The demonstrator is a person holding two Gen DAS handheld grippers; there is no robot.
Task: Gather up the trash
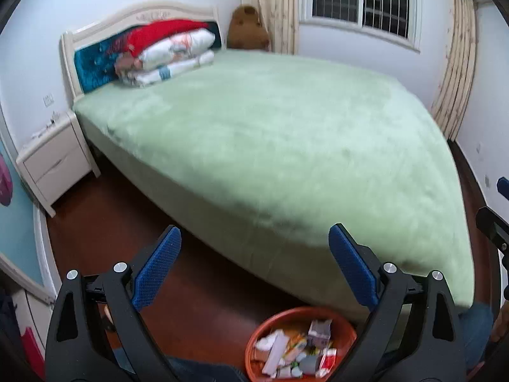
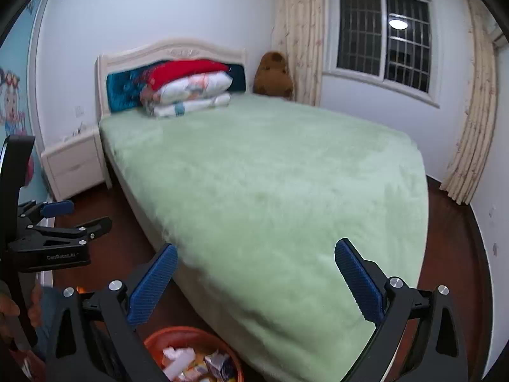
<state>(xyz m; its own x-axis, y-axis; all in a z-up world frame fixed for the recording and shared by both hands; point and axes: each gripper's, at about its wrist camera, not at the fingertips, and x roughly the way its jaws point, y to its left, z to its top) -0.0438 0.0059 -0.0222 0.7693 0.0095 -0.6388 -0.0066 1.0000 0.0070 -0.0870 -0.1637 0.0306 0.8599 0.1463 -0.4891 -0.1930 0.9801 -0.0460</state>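
An orange bin [image 1: 270, 321] [image 2: 159, 337] stands on the dark wood floor at the foot of the bed, filled with several pieces of trash [image 1: 296, 350] [image 2: 197, 366]: white wrappers, small cartons, paper. My left gripper [image 1: 254, 238] hangs well above the bin, open, with nothing between its blue pads. My right gripper [image 2: 256, 254] is also open and empty, raised over the bed's corner. In the right wrist view the left gripper [image 2: 60, 219] shows at the left edge, held by a hand [image 2: 9, 308].
A bed with a green cover [image 1: 270, 146] fills the middle of the room. Folded quilts [image 1: 171, 51] lie by the headboard. A white nightstand [image 1: 54, 165] stands at the left, and a brown plush toy [image 1: 248, 28] sits in the corner by the curtains [image 1: 458, 73].
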